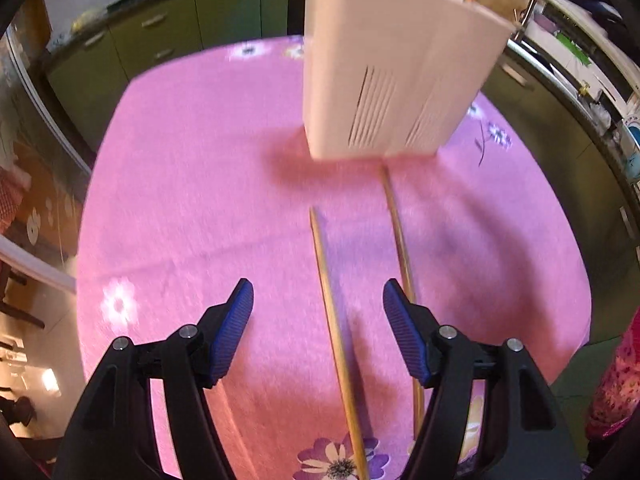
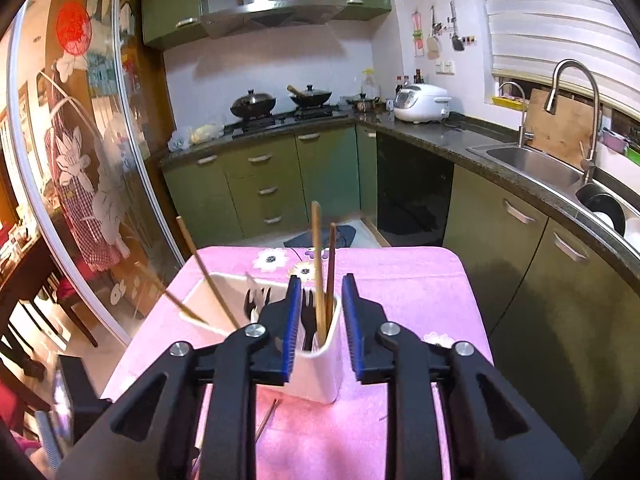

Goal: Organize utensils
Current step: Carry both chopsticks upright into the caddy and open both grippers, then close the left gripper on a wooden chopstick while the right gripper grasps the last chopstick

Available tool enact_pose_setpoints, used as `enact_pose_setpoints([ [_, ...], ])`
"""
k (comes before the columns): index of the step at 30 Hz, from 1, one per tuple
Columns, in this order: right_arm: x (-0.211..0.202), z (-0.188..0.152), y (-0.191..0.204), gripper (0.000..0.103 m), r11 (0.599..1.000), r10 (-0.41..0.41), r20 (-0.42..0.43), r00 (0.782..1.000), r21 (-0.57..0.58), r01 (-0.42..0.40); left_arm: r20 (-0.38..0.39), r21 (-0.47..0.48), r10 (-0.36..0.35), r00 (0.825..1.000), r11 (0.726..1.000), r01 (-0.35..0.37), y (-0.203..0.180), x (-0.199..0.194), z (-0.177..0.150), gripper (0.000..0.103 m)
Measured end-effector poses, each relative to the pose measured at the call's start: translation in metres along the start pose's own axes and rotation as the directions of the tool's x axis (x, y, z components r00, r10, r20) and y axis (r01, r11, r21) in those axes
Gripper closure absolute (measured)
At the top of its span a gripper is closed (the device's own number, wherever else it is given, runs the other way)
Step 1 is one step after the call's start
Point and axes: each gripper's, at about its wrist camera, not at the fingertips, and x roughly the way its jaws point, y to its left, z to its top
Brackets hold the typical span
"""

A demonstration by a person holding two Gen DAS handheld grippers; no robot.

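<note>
Chopsticks (image 1: 340,344) lie on my pink bench (image 1: 192,208), between my left gripper's (image 1: 318,304) spread jaws; white holder (image 1: 384,80) at 12 o'clock. Right gripper (image 2: 320,308) jaws spread around its corner.

The left wrist view looks steeply down, close over the pink worktop (image 1: 180,200), the white holder (image 1: 384,80) in its upper centre. The right wrist view looks level across that holder (image 2: 320,372) toward the kitchen cabinets (image 2: 260,184). Both share holder and worktop.
</note>
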Motion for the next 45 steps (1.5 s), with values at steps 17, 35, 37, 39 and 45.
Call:
enact_pose_setpoints([
  [17,-0.033,-0.114,0.013,0.06,0.999,-0.01,-0.148,0.989,0.04,0.017,-0.027,-0.009,0.075,0.997,0.997,-0.075,-0.006,0.022,-0.02,0.072],
  [35,0.071,-0.166,0.077,0.06,1.0,0.007,-0.434,0.901,-0.011,-0.014,0.101,-0.036,0.039,0.994,0.999,-0.036,0.012,-0.022,-0.011,0.096],
  [37,0.08,-0.168,0.083,0.06,1.0,-0.006,-0.445,0.896,-0.022,-0.004,0.118,-0.036,0.031,0.993,0.999,-0.026,0.013,-0.029,-0.01,0.096],
  [39,0.091,-0.17,0.086,0.06,1.0,-0.02,-0.461,0.887,-0.028,0.008,0.134,-0.034,0.025,0.991,0.999,-0.021,0.014,-0.035,-0.008,0.096],
  [45,0.11,-0.176,0.1,0.059,0.997,-0.07,-0.482,0.873,-0.073,0.039,0.138,-0.032,0.014,0.99,0.999,-0.009,0.015,-0.037,-0.006,0.096],
])
